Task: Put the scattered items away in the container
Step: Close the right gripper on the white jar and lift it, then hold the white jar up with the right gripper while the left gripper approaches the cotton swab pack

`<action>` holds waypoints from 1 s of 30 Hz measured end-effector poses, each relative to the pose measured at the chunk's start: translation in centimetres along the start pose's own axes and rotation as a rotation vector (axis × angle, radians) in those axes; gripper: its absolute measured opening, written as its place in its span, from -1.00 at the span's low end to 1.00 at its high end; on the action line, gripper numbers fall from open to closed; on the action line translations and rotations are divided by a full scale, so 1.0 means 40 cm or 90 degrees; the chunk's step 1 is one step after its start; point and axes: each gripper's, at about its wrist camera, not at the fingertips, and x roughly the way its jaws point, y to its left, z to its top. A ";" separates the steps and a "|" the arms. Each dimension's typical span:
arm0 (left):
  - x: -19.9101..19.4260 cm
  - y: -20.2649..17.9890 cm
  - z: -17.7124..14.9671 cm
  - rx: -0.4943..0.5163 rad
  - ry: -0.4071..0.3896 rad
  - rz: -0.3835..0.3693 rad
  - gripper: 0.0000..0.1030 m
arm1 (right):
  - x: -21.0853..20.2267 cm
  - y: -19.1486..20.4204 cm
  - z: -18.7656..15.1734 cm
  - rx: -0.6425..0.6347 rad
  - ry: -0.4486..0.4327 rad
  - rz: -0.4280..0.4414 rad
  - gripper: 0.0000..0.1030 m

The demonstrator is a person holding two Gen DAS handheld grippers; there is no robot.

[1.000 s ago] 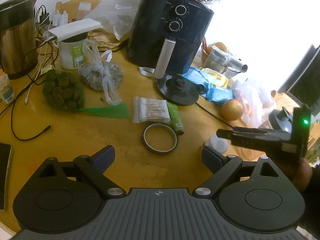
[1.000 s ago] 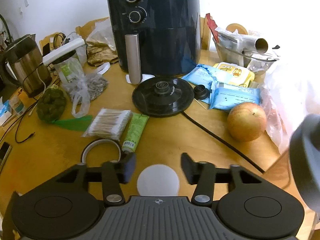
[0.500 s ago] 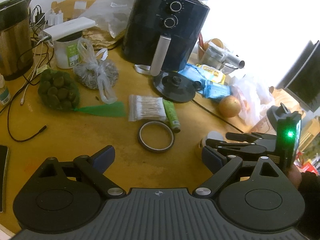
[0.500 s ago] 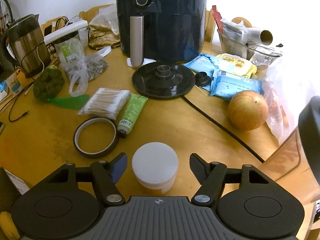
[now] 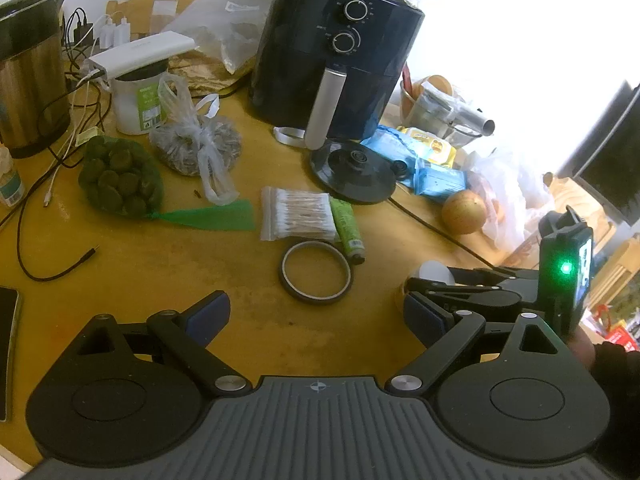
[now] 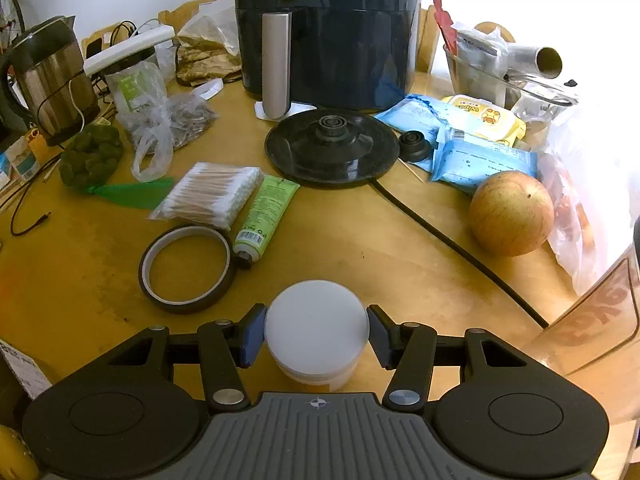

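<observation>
A white round jar [image 6: 316,320] stands on the yellow wooden table [image 6: 360,248], close to its front. My right gripper [image 6: 316,336] straddles the jar; its jaws are closing, and both blue pads [image 6: 253,334] touch the jar's sides. In the left wrist view the right gripper [image 5: 440,292] comes in from the right, with the jar [image 5: 434,272] partly hidden behind it. My left gripper [image 5: 314,314] hovers open over bare table with nothing between its fingers. A tape ring [image 6: 186,268], a pack of cotton swabs [image 6: 208,196] and a green tube [image 6: 266,212] lie just beyond the jar.
An apple [image 6: 512,212], blue wipe packs [image 6: 476,160] and a black kettle base [image 6: 332,148] with its cable sit to the right and behind. A dark air fryer [image 6: 332,32], a kettle [image 6: 52,76] and bags [image 6: 160,124] line the back. A clear tub [image 6: 596,312] stands at the right edge.
My right gripper has sunk down around the white jar and its jaws have drawn in from wide apart to the jar's sides. The left gripper has stayed put.
</observation>
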 end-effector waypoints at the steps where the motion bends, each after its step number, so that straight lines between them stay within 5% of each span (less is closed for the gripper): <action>1: 0.001 0.000 0.001 0.001 0.001 0.000 0.84 | 0.000 0.000 0.000 0.000 0.001 0.000 0.10; 30: 0.115 -0.067 0.098 0.114 0.029 -0.039 0.84 | -0.199 -0.101 0.003 0.123 -0.068 0.004 0.10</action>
